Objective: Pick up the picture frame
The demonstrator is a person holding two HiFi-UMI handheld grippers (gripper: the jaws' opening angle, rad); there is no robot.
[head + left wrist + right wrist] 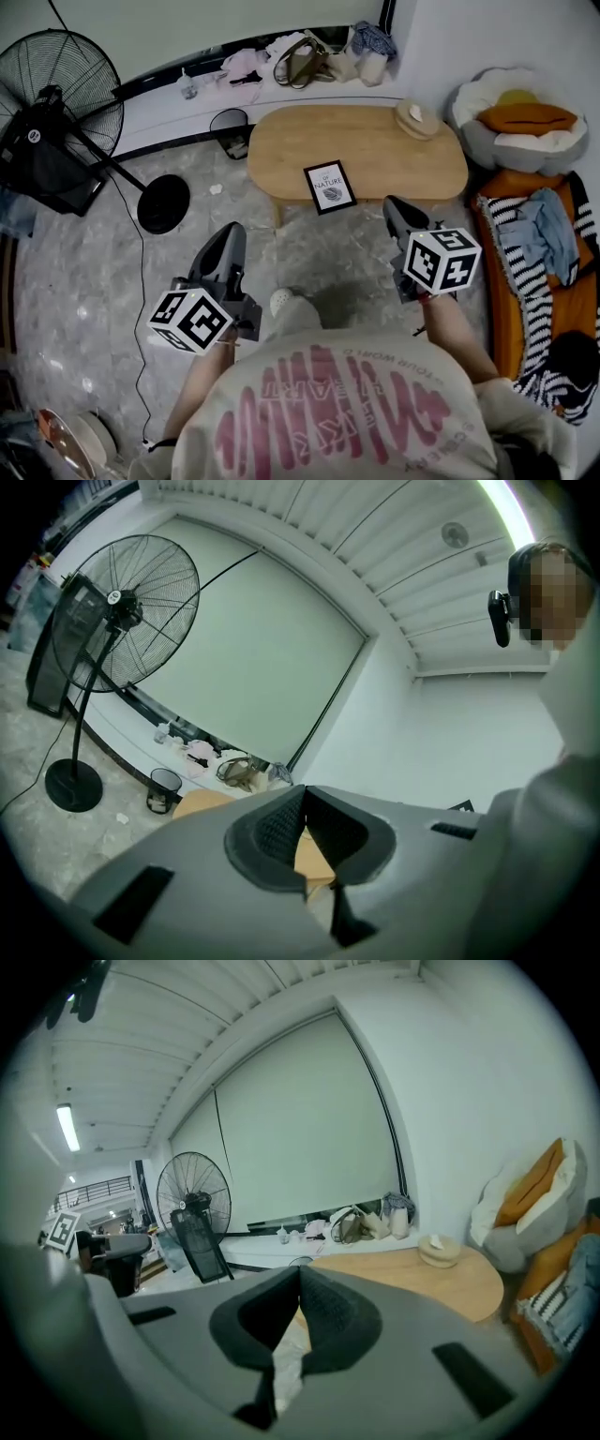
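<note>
The picture frame (330, 187), black-edged with a white print, lies flat on the near edge of the oval wooden table (394, 155). My left gripper (228, 242) hangs over the floor, short of the table and to the frame's left, its jaws shut on nothing. My right gripper (394, 212) sits just right of the frame at the table's near edge, also shut and empty. In the left gripper view the jaws (303, 803) meet in front of the table (199, 802). The right gripper view shows its jaws (300, 1283) closed, with the table (441, 1283) beyond; the frame is hidden there.
A standing fan (58, 94) with a round base (164, 203) is at the left, its cable trailing across the floor. A black bin (230, 123) stands behind the table. A woven dish (418, 119) rests on the table's far right. Cushions (520, 122) and a striped mat (536, 253) line the right.
</note>
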